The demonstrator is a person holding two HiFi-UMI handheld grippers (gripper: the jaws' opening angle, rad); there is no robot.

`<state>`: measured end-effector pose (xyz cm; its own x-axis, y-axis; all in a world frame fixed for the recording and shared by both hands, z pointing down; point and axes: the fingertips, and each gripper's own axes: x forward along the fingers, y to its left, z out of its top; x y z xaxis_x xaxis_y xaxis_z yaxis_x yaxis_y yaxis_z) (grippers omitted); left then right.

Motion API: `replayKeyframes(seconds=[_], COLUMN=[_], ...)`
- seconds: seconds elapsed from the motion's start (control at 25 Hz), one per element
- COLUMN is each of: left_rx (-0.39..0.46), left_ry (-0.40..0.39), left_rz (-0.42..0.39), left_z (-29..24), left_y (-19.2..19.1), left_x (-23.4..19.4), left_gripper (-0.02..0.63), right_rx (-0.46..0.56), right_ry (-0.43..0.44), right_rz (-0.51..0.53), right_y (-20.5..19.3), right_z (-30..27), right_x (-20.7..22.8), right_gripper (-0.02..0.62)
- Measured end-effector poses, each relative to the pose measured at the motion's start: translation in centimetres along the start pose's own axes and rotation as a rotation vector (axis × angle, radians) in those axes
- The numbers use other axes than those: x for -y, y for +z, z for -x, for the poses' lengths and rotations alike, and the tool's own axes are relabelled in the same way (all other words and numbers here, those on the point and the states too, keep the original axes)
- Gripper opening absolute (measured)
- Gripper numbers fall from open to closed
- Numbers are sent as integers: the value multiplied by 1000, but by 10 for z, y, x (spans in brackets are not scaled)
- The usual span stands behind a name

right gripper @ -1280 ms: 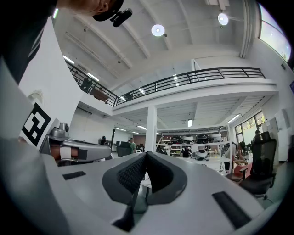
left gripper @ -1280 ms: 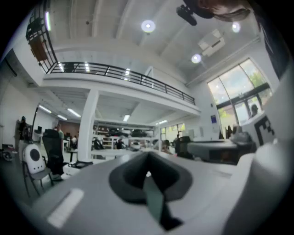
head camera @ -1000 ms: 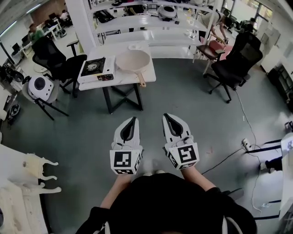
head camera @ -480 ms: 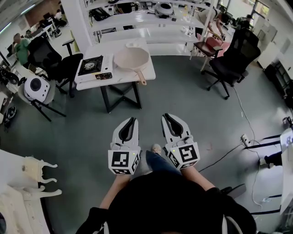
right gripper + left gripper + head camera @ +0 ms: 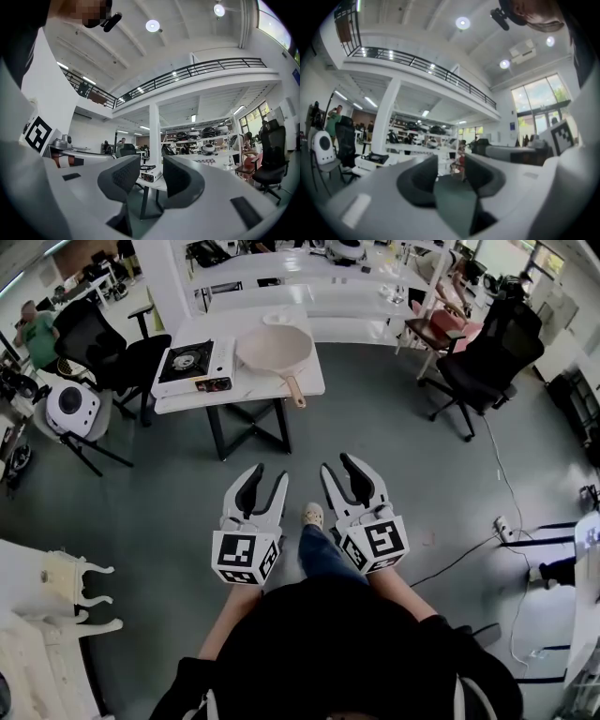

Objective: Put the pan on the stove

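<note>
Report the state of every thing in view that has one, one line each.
portable gas stove: burner bare, nothing on it; flame cannot be told.
pan: upright, empty, on the table beside the portable gas stove, not on it.
left gripper: jaws opening, nothing between them.
right gripper: jaws opening, nothing between them.

the pan [image 5: 273, 348] is beige, the stove [image 5: 193, 367] white with a black top, the table [image 5: 246, 390] white.
</note>
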<state>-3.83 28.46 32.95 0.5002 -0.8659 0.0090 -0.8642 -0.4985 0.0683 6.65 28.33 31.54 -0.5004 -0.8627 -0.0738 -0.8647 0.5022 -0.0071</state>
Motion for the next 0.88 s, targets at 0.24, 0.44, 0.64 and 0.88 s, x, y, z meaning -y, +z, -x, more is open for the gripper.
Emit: replayKeyframes(seconds=[0.24, 0.44, 0.64, 0.88], left_rx=[0, -12, -37, -63], left_ry=[0, 1, 4, -23], left_rz=[1, 10, 29, 57], left_z=[-45, -105, -178, -259], left_y=[-7, -17, -23, -32], left_x=[-23, -50, -81, -115], left_gripper=[180, 179, 180, 181], right_rx=[-11, -36, -94, -149], right_ry=[6, 10, 65, 147], right_rz=[-5, -4, -13, -27], right_y=[-14, -33, -52, -81], right_z=[-42, -95, -157, -232], right_x=[26, 62, 100, 136], right_gripper=[117, 117, 117, 117])
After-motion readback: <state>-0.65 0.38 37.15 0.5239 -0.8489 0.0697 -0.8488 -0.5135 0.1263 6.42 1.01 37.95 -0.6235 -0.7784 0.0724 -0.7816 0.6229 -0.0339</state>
